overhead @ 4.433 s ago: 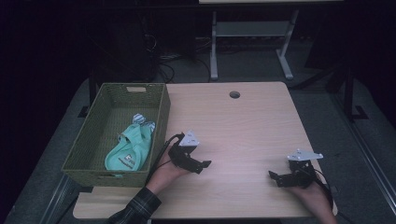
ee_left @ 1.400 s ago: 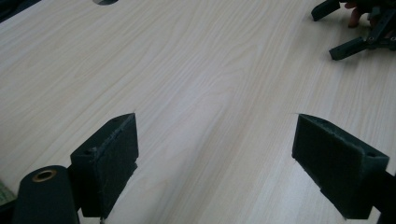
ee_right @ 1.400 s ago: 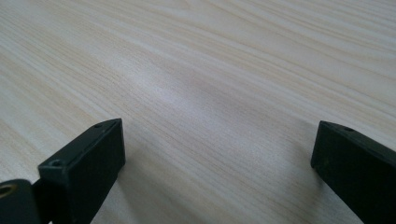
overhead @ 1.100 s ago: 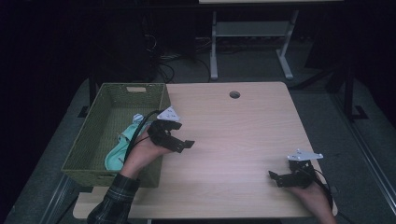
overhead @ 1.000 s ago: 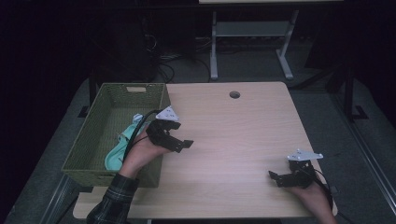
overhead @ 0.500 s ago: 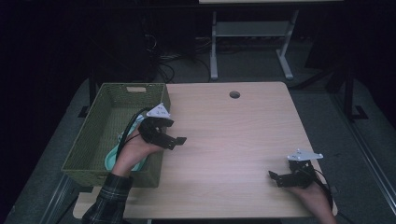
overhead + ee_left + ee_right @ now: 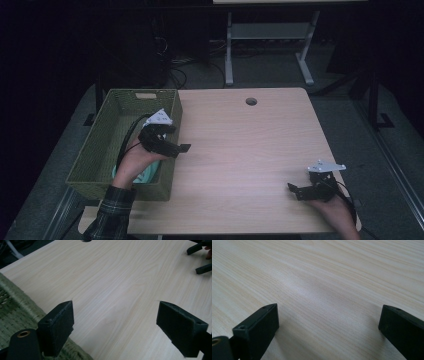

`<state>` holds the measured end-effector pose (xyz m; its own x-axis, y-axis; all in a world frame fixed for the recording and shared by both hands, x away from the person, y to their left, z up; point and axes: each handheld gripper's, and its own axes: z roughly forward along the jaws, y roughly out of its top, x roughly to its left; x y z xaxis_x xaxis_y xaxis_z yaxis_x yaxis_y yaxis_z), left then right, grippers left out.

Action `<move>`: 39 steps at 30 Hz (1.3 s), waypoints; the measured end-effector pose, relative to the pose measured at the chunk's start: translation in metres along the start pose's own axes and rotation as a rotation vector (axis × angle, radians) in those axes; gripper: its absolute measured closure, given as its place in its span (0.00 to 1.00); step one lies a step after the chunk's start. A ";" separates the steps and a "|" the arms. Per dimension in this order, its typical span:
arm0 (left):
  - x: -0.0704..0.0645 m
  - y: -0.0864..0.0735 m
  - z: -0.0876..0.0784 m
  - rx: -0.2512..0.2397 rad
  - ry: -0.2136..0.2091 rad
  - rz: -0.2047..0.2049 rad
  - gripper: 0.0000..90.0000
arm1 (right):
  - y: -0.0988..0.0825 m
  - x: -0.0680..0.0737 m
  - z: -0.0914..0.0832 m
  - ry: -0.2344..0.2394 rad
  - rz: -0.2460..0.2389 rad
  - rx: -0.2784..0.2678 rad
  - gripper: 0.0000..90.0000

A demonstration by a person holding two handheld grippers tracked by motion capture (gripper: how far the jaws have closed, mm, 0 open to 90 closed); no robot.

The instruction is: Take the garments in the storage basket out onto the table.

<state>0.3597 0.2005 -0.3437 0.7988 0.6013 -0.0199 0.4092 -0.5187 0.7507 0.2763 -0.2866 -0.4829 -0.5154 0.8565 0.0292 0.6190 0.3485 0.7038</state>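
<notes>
A green woven basket [image 7: 100, 150] stands on the left part of the light wooden table [image 7: 250, 145]. A mint-green cloth [image 7: 145, 176] lies inside it, mostly hidden under the person's left hand. My left gripper [image 7: 176, 148] hovers over the basket's right wall, jaws wide open and pointing out over the table. In the left gripper view the left gripper [image 7: 116, 315] holds nothing, with the basket rim [image 7: 15, 307] at lower left. My right gripper [image 7: 297, 190] rests low near the table's front right, open and empty. In its own view the right gripper [image 7: 327, 315] frames bare wood.
A round cable hole [image 7: 251, 101] sits near the table's far edge. The right gripper's jaws [image 7: 200, 257] show at the top right of the left gripper view. A metal stand [image 7: 270, 45] and cables lie on the dark floor behind the table.
The left hand and its open gripper have moved left and back, from the table to over the basket's right wall, now covering most of the cloth. The right gripper has stayed put.
</notes>
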 end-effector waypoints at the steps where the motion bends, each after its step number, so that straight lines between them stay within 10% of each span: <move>1: 0.001 -0.001 -0.001 0.000 0.005 -0.002 0.15 | 0.000 0.000 0.000 0.000 0.001 0.000 0.03; 39: 0.042 -0.039 -0.039 0.017 0.128 -0.066 0.15 | 0.000 0.000 0.000 0.000 0.001 0.000 0.03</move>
<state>0.3600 0.2694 -0.3484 0.7078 0.7062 0.0166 0.4671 -0.4855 0.7389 0.2763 -0.2865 -0.4829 -0.5148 0.8568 0.0301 0.6197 0.3476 0.7037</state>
